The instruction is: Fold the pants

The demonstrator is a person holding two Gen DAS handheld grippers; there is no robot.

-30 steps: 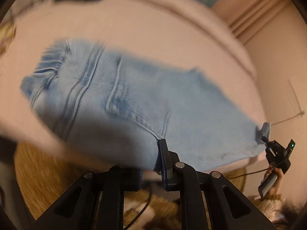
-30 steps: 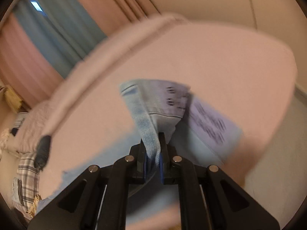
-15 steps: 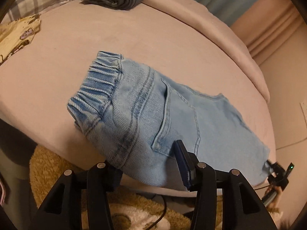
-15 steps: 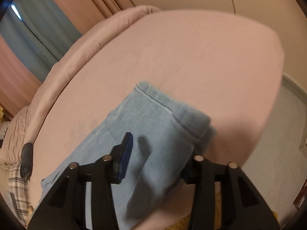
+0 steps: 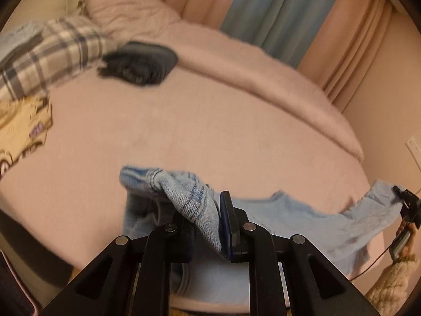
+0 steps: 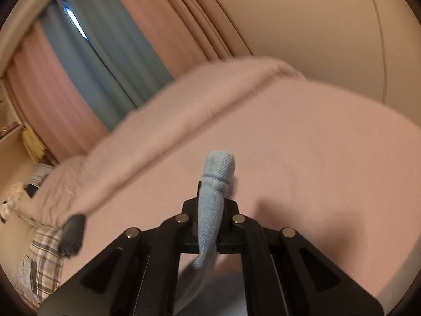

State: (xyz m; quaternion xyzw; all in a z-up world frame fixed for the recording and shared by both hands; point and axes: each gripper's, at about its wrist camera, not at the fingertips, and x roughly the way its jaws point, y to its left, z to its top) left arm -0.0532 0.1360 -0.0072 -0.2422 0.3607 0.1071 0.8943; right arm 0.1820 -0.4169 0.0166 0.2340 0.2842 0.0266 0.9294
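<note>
a: biggest thing first?
b: pink bed (image 5: pixel 210 121), fills most of both views. rolled pink duvet (image 5: pixel 263 71) runs along its far edge, w/ pink and blue curtains (image 5: pixel 263 8) behind.

a: and the pants?
b: light blue denim pants (image 5: pixel 302 221), near edge of the bed, partly lifted off it. long axis goes side to side in the left wrist view: bunched waistband end at the left gripper (image 5: pixel 208 218), the other end out to the right at the right gripper (image 5: pixel 406 201). middle sags down onto the sheet btwn the two.

a: jaws on the left one?
b: closed tight on a fold of denim, seam stitching visible right at the pads. gripper tilts down toward the bed, cloth draped over its left finger.

a: right one?
b: in its own view the right gripper (image 6: pixel 210 205) is clamped on a narrow rolled bit of hem, which sticks up past the fingertips like a little tube. rest of the cloth hangs down under the gripper, blurry. also angled down at the bed, less steeply.

a: person visible?
b: only a hand (image 5: pixel 405 239) on the right gripper's handle, far right of the left wrist view, w/ a knit sleeve (image 5: pixel 389 281) below it.

a: smaller stuff?
b: plaid cloth (image 5: pixel 50 55) and a dark folded item (image 5: pixel 139 63) at the far left of the bed, touching each other. yellow printed fabric (image 5: pixel 21 137) just below the plaid. all well apart from the pants.
</note>
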